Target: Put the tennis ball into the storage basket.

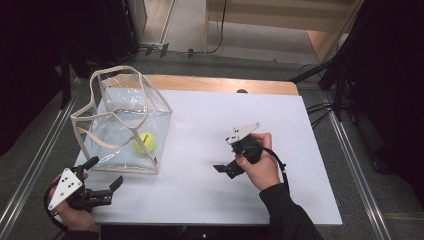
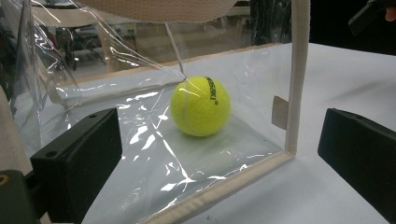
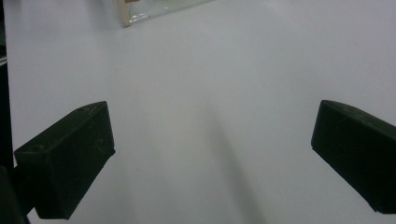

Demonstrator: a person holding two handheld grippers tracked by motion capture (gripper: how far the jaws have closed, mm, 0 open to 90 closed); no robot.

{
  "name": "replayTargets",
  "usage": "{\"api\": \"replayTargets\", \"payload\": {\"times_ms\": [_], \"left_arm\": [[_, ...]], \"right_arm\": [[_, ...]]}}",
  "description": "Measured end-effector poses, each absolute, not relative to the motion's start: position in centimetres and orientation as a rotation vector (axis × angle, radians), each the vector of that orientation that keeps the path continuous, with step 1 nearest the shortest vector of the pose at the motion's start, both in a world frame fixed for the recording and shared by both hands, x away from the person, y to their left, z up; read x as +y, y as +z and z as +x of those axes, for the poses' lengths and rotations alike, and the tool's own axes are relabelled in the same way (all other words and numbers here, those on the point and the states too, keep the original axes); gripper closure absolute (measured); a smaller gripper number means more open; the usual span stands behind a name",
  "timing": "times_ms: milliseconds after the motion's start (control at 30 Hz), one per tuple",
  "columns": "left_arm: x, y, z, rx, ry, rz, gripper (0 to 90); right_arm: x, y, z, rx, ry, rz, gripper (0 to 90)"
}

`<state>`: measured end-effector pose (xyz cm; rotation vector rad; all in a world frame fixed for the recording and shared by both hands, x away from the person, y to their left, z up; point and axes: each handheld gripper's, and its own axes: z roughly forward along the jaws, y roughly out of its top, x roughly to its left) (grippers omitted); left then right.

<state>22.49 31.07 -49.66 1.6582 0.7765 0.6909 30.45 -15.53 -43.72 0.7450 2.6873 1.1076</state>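
The ball lies straight ahead of the left gripper, on the floor of the clear bag, close to the bag's near corner. In the left gripper view it sits on the centre line between the two jaws, but the bag's transparent front wall stands between gripper and ball. A direct forward approach would meet that wall, not the ball.

The left gripper hovers just outside the bag's near bottom edge, at the near left corner of the desk. Its jaws are spread wide, with nothing between them.

The right gripper is well apart from the bag, off to the left gripper's right, over bare desk. Its jaws are also spread wide and hold nothing. In the right gripper view, one corner of the bag sits far ahead and to the left of its jaws.

The left gripper is therefore the nearer of the two. The bag stands upright with its mouth upward and its handles raised. Judgement: access to the ball is from above through the mouth, not from the side the left gripper now faces.
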Motion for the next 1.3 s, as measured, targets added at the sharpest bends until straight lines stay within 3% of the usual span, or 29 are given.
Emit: {"api": "replayTargets", "payload": {"times_ms": [1300], "left_arm": [[31.0, -49.7, 22.5, 0.775, 0.698, 1.665, 0.3]], "right_arm": [[-26.5, -49.1, 25.5, 2.426, 1.306, 0.999, 0.0]]}}
